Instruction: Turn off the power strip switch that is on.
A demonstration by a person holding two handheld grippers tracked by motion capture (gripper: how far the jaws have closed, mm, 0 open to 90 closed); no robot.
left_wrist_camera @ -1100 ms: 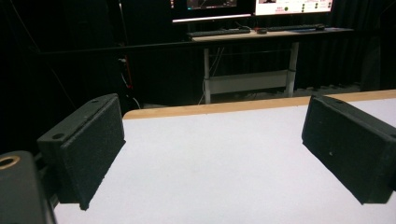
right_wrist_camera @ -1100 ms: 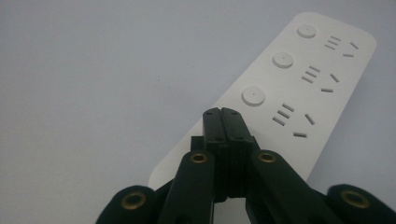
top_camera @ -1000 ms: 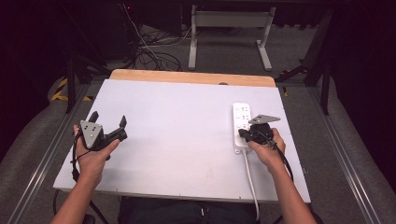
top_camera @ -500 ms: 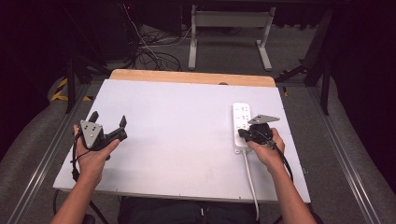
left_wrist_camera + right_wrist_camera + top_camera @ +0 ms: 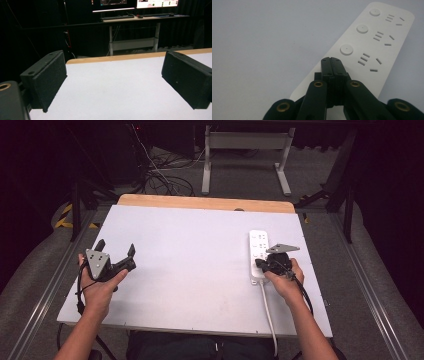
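Your right gripper (image 5: 261,264) clenched, jaws together over the near end of the white power strip (image 5: 258,251), strip by the table (image 5: 200,245)'s right edge, your left gripper (image 5: 116,251) released, well left of it.

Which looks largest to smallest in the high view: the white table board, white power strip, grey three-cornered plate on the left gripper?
1. White table board
2. White power strip
3. Grey three-cornered plate, raised nearer the camera, so its true size is unsure.

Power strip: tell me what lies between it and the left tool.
Nothing visible. Bare white table separates the open left tool from the power strip, where the shut right tool sits over its near end.
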